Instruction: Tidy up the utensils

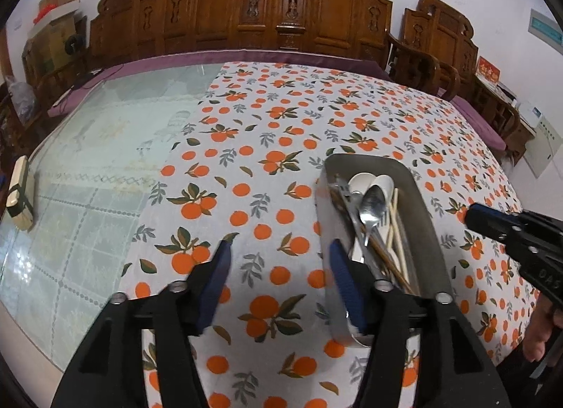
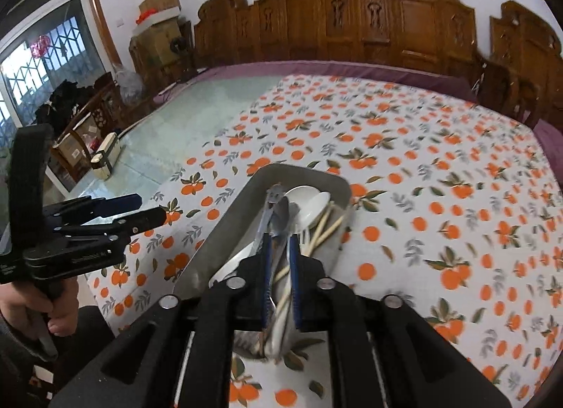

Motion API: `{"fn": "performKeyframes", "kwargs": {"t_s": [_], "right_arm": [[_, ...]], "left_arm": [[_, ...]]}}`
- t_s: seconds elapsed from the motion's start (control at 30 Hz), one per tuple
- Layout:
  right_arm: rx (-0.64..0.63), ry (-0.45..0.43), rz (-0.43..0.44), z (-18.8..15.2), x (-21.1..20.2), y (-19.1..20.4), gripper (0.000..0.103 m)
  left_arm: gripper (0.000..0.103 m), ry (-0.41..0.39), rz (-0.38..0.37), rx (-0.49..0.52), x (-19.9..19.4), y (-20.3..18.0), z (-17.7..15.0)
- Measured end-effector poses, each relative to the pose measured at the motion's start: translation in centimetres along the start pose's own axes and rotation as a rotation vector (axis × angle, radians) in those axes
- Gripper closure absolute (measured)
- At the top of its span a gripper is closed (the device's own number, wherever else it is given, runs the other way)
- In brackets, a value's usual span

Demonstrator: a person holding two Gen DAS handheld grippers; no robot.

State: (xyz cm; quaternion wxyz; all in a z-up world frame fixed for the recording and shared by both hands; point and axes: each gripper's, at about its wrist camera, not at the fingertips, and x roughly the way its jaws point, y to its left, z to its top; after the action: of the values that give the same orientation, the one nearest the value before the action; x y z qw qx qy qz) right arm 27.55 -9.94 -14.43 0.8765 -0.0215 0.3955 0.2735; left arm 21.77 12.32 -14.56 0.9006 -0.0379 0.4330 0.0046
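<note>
A metal tray point(image 1: 427, 218) sits on the orange-print tablecloth and holds white ceramic spoons point(image 1: 369, 181), a steel spoon point(image 1: 372, 205), chopsticks point(image 1: 396, 232) and other utensils. My left gripper point(image 1: 279, 253) is open and empty, just left of the tray's near end. The right gripper shows at the right edge of the left wrist view point(image 1: 482, 219). In the right wrist view the right gripper point(image 2: 280, 242) hangs over the tray point(image 2: 225, 228), its jaws narrowly apart around a metal utensil point(image 2: 279, 211); whether they grip it is unclear. The left gripper shows at the left of this view point(image 2: 147, 209).
The tablecloth point(image 1: 281, 133) covers the right part of a glass-topped table point(image 1: 105, 147). A small cream and black box point(image 1: 21, 193) lies near the table's left edge. Carved wooden chairs point(image 1: 274, 10) line the far side.
</note>
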Motion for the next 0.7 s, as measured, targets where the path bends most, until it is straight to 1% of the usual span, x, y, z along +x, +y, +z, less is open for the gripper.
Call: {"fn": "performKeyframes", "kwargs": {"t_s": [0.07,0.1,0.13,0.17,0.23,0.3,0.33,0.37,0.4,0.47,0.53,0.6,0.7], "right_arm": [[0.002,-0.02,-0.01,-0.3,-1.6,-0.2,0.064],[0.0,-0.028,-0.017,-0.5,-2.1,-0.1,0.06],[-0.002,-0.035,-0.026,-0.7,-2.6,-0.1,0.054],[-0.006,-0.043,-0.037,-0.9,-3.3,-0.1,0.049],[-0.02,-0.058,-0.068,-1.5,-4.6,0.1,0.048],[-0.011,-0.067,-0.082,-2.0,-5.7,0.1,0.04],[0.0,-0.076,-0.088,-2.2,-6.3,0.0,0.03],[0.007,-0.086,-0.097,-2.5,-7.1,-0.1,0.023],[0.01,-0.095,-0.103,-2.7,-7.6,-0.1,0.021],[0.021,-0.121,-0.135,-3.2,-9.3,-0.2,0.01],[0.034,-0.146,-0.156,-3.5,-10.7,-0.3,0.004],[0.047,-0.172,-0.181,-3.8,-12.3,-0.4,0.003],[0.063,-0.198,-0.191,-4.3,-14.4,-0.4,0.003]], "left_arm": [[0.038,-0.004,0.003,0.003,-0.4,-0.4,-0.2],[0.03,-0.007,0.003,0.003,-0.7,-0.7,-0.3],[0.024,-0.013,0.003,0.005,-1.0,-1.0,-0.5],[0.021,-0.017,0.003,0.008,-1.3,-1.2,-0.6],[0.012,-0.026,0.003,0.016,-2.1,-1.8,-0.8],[0.008,-0.038,0.007,0.02,-3.0,-2.3,-1.0],[0.008,-0.045,0.012,0.025,-3.6,-2.7,-1.1],[0.008,-0.05,0.014,0.029,-4.0,-2.9,-1.1],[0.008,-0.058,0.015,0.033,-4.5,-3.3,-1.2],[0.008,-0.082,0.017,0.046,-5.9,-4.1,-1.4],[0.008,-0.108,0.019,0.062,-7.2,-4.9,-1.7],[0.008,-0.127,0.012,0.07,-8.5,-5.6,-1.9],[0.008,-0.155,0.01,0.077,-10.3,-6.6,-2.3]]}}
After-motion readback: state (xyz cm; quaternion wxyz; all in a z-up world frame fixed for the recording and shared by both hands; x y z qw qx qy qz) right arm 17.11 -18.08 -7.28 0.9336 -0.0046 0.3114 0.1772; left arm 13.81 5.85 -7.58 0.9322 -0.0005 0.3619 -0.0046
